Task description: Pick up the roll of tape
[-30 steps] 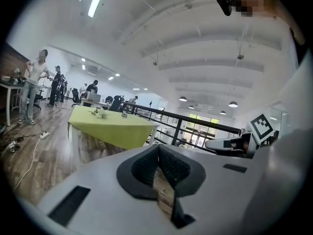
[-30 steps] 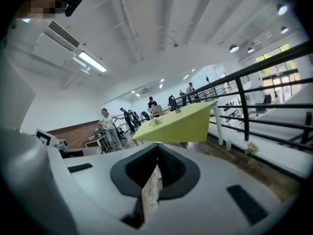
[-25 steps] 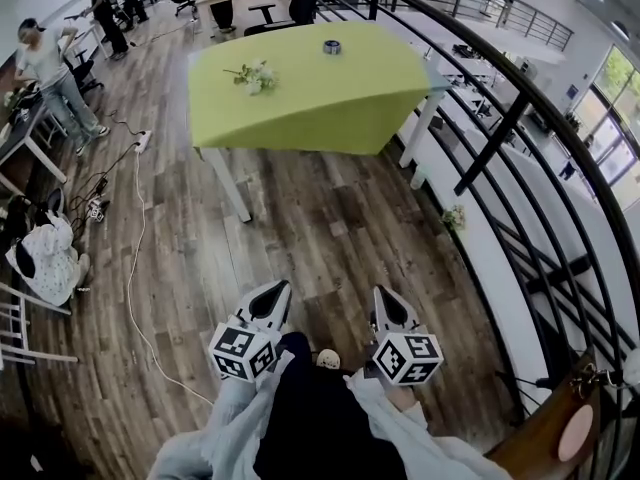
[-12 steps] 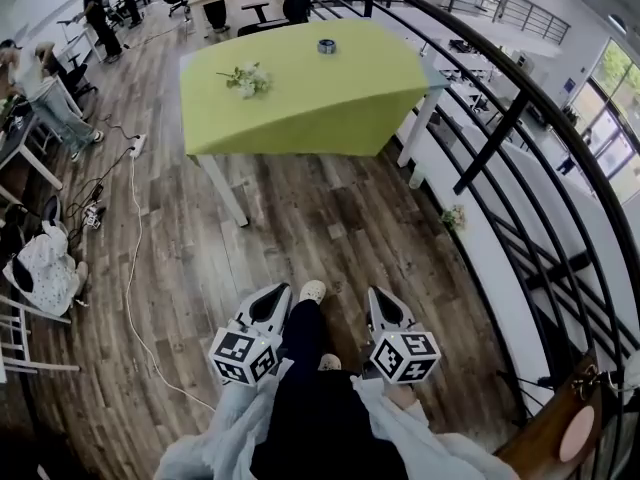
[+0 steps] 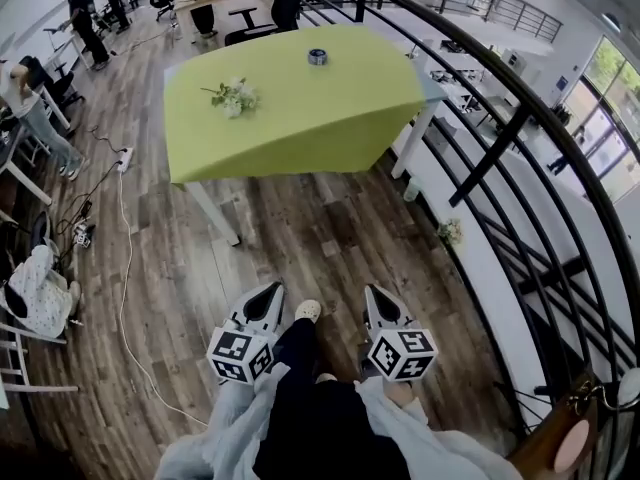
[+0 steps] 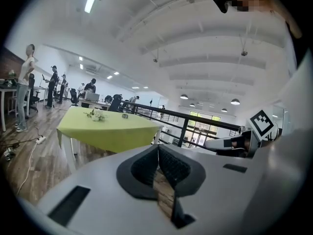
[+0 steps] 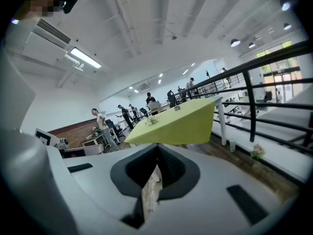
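A small dark roll of tape (image 5: 317, 57) lies near the far edge of a table under a lime-green cloth (image 5: 300, 118); it also shows tiny in the left gripper view (image 6: 125, 115) and the right gripper view (image 7: 177, 107). My left gripper (image 5: 268, 296) and right gripper (image 5: 378, 299) are held low over the wooden floor, well short of the table. Both point toward it. Each has its jaws shut with nothing between them.
A bunch of white flowers (image 5: 233, 96) lies on the cloth's left part. A black railing (image 5: 480, 158) runs along the right side. Cables (image 5: 120, 228) trail over the floor at left. Several people (image 5: 80, 13) and office chairs (image 5: 265, 3) stand beyond the table.
I have walked toward the table: it looks larger and nearer in the head view. Both grippers kept their pose and stayed shut. One foot has stepped forward between them.
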{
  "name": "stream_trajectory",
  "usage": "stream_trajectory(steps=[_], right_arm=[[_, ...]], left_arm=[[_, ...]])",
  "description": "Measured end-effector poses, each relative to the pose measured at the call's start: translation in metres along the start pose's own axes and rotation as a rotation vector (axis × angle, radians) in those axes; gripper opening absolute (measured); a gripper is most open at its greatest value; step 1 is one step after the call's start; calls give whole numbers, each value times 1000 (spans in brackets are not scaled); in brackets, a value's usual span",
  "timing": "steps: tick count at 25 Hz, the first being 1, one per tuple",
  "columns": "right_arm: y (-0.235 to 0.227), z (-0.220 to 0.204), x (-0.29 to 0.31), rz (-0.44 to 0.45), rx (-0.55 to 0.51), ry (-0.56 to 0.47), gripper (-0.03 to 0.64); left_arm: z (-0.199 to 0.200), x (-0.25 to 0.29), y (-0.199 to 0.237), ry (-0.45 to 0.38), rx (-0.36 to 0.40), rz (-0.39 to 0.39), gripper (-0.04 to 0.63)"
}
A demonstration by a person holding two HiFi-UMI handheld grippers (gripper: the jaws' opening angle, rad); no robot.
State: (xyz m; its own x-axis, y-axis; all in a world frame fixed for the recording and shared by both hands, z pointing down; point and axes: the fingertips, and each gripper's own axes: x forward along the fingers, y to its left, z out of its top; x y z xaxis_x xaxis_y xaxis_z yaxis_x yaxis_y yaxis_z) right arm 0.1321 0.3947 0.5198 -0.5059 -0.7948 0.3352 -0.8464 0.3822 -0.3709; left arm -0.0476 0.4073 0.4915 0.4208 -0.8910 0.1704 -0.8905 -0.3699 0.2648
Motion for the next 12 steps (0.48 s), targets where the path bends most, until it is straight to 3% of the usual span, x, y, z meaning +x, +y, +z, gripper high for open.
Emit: stream_trajectory(steps=[12], right_arm=[[-5,68,95,-10,-22,-23,8]], left_arm=[[56,81,73,-4,38,1,17]])
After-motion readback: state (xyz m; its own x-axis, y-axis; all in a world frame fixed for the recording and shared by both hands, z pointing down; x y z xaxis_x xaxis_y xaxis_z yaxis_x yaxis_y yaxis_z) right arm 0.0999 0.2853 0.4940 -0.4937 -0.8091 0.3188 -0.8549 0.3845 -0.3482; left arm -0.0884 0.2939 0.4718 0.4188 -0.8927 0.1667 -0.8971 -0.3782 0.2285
